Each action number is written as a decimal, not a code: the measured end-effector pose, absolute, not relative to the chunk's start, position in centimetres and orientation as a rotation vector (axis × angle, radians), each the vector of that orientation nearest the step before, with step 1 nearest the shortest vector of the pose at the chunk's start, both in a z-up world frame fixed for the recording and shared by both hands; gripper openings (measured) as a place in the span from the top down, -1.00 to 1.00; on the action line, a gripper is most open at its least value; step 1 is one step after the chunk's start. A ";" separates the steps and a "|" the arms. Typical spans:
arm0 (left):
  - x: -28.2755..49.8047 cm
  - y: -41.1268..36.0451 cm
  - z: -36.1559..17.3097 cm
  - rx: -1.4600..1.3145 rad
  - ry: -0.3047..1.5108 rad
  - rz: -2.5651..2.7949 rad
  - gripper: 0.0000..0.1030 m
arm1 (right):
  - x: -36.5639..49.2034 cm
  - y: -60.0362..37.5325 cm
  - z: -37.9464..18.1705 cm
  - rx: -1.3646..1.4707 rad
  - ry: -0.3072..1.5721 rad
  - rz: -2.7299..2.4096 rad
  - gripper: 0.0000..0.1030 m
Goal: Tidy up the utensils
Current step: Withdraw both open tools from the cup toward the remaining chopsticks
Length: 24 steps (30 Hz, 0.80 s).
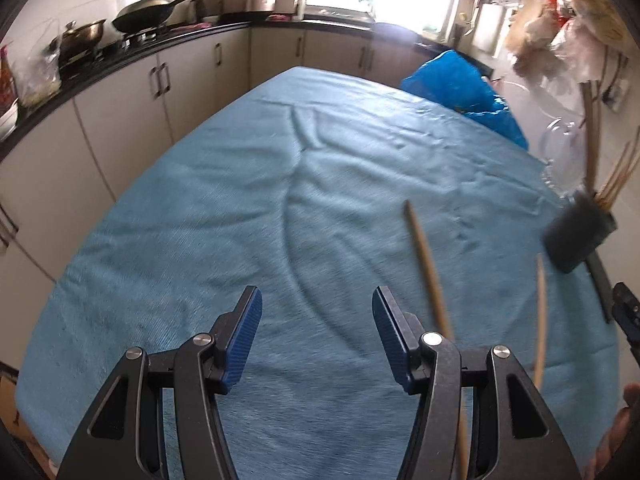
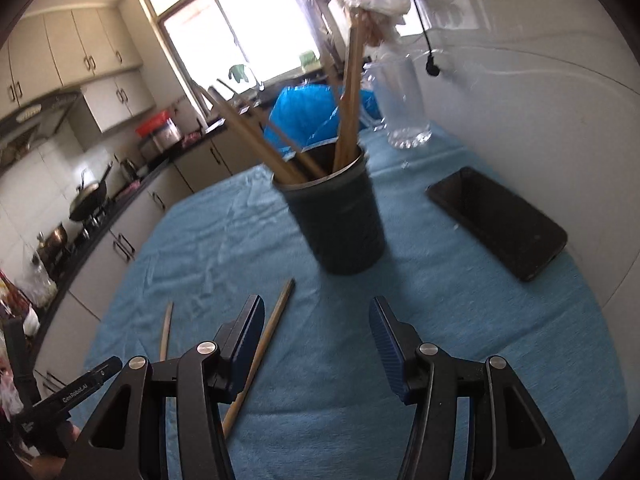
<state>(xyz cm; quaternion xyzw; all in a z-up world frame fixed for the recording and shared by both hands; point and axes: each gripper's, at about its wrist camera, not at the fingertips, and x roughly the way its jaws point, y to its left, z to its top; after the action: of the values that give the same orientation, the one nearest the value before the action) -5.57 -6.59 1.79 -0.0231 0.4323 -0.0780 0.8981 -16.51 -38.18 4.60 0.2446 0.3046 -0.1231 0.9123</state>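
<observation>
Nearest, the right gripper [image 2: 316, 332] hangs over the blue-clothed desk [image 2: 480, 340] with jaws spread wide and empty. One loose chopstick [image 2: 262, 350] lies slanted under its left jaw; a second chopstick [image 2: 165, 334] lies further left. The left gripper [image 1: 317, 322], jaws likewise wide and empty, carries the lettering "GenRobot.AI". Just beyond the right jaws stands the dark cup [image 2: 340, 220] holding several chopsticks, with a black phone [image 2: 500, 222] to its right and a glass jug [image 2: 402, 100] behind it.

Two wooden chopsticks [image 2: 262, 344] lie loose beside a dark cup [image 2: 340, 220] holding several more upright.
</observation>
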 end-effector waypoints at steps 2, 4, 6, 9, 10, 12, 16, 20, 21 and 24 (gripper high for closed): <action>-5.4 -6.2 1.1 -0.047 0.899 -0.156 -0.09 | -15.6 -37.6 4.4 0.502 0.651 -0.242 -0.14; -5.4 -6.2 0.7 -0.049 0.899 -0.155 -0.13 | -15.0 -36.8 4.3 0.481 0.670 -0.239 -0.14; -5.5 -6.4 0.7 -0.043 0.894 -0.166 -0.21 | -14.3 -36.2 4.2 0.468 0.693 -0.234 -0.14; -5.5 -6.7 0.7 -0.028 0.895 -0.171 -0.25 | -12.9 -35.5 3.7 0.460 0.736 -0.230 -0.14; -5.5 -6.6 0.6 -0.027 0.894 -0.173 -0.26 | -12.4 -35.4 3.6 0.463 0.751 -0.233 -0.14; -5.4 -6.7 0.7 -0.030 0.895 -0.178 -0.29 | -11.4 -35.4 3.1 0.478 0.778 -0.227 -0.14; -5.3 -6.8 0.7 -0.031 0.896 -0.182 -0.30 | -9.6 -35.5 2.6 0.501 0.824 -0.230 -0.14; -5.3 -7.0 0.8 -0.024 0.897 -0.180 -0.32 | -8.0 -36.1 2.4 0.532 0.858 -0.241 -0.14; -5.2 -7.1 0.7 -0.024 0.897 -0.180 -0.32 | -7.7 -36.3 2.4 0.539 0.863 -0.245 -0.14; -5.2 -7.0 0.7 -0.028 0.897 -0.182 -0.32 | -6.5 -36.7 2.2 0.560 0.892 -0.260 -0.14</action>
<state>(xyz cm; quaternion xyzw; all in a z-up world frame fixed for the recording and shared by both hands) -5.23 -7.02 0.74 -0.0136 0.4329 -0.0880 0.8971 -6.49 -36.69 2.20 0.2665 0.4243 -0.1237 0.8565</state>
